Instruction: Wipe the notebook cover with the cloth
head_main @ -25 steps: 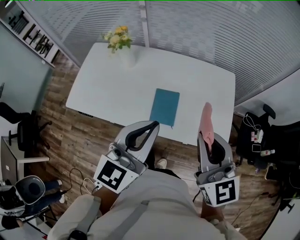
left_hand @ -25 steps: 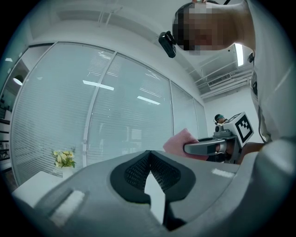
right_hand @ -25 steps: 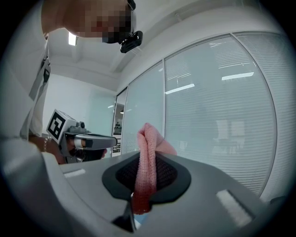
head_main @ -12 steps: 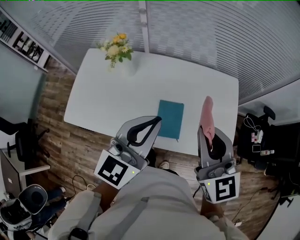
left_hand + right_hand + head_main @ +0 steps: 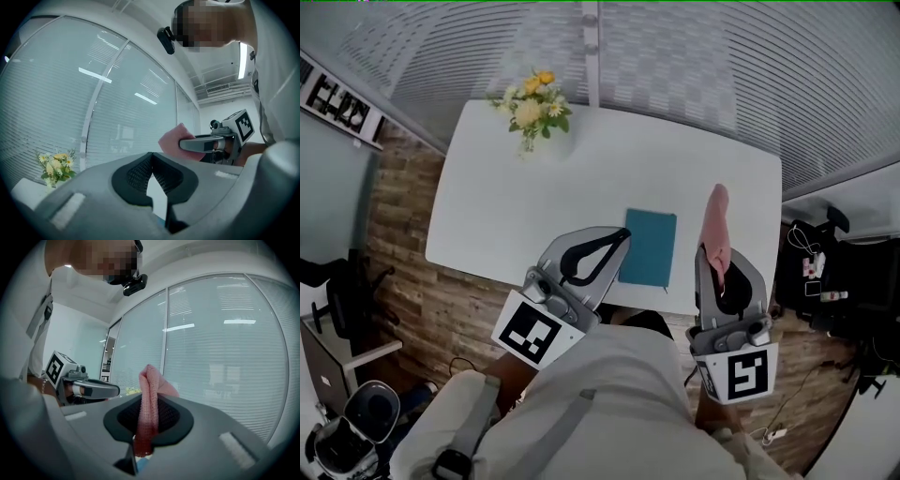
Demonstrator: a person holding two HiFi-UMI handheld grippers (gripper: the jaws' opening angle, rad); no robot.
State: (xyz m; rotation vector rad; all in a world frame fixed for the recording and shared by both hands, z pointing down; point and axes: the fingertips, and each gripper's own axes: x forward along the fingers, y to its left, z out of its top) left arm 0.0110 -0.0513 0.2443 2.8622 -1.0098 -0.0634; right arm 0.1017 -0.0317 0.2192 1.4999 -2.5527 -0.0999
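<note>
A teal notebook (image 5: 652, 246) lies flat near the front edge of the white table (image 5: 506, 206). My left gripper (image 5: 617, 239) is held above the notebook's left edge, and its jaws are shut with nothing between them (image 5: 151, 157). My right gripper (image 5: 718, 264) hovers to the right of the notebook, shut on a pink cloth (image 5: 714, 220). The cloth (image 5: 150, 380) stands up out of the jaws as a folded strip. In the left gripper view the cloth (image 5: 171, 139) shows beside the right gripper. The left gripper (image 5: 96, 390) shows at the left of the right gripper view.
A vase of yellow flowers (image 5: 534, 105) stands at the table's far left corner. Behind the table runs a glass wall with blinds (image 5: 675, 66). Wooden floor (image 5: 403, 244) lies to the left, and a dark bag with small items (image 5: 811, 272) sits on the right.
The table and notebook have drawn nearer; both grippers now reach over the table's front edge. The left tip has come to the notebook's left edge. The cloth is still held.
</note>
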